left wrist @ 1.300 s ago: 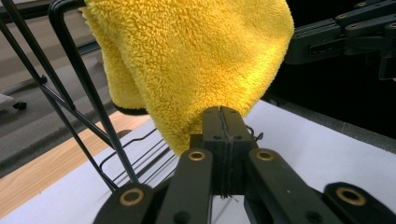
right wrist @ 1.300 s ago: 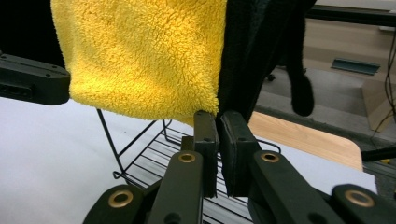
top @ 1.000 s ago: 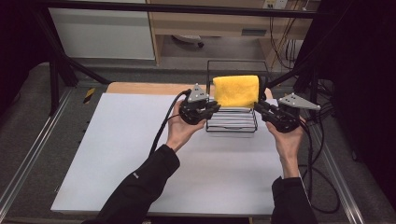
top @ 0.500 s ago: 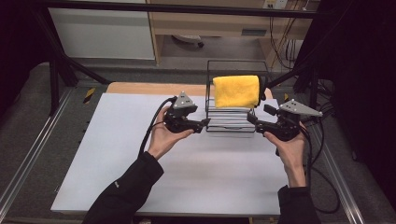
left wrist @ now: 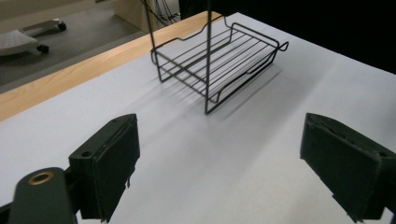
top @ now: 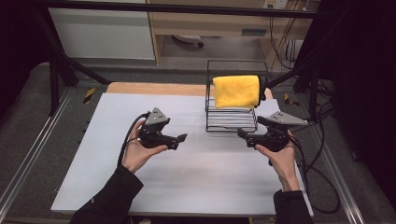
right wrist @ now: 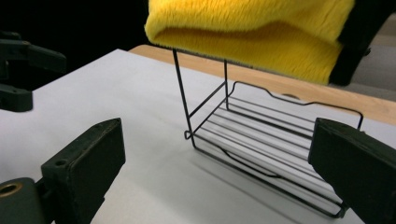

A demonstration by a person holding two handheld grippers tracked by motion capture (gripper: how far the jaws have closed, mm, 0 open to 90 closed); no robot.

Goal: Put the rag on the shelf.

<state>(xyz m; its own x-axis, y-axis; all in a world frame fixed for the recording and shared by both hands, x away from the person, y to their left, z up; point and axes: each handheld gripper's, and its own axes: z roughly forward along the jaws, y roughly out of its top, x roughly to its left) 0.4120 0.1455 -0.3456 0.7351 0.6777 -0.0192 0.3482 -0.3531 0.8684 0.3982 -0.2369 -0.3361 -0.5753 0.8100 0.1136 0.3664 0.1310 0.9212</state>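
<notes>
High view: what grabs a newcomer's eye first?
The yellow towel, draped over the top bar of the black wire rack at the table's far right. Then the two grippers, left and right, both open and empty, held above the white surface on either side, short of the rack.

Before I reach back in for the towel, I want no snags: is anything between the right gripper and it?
Nothing visible. The right gripper is open with nothing between its jaws, in front of the rack. The towel hangs over the rack's top bar, above bare table.
</notes>
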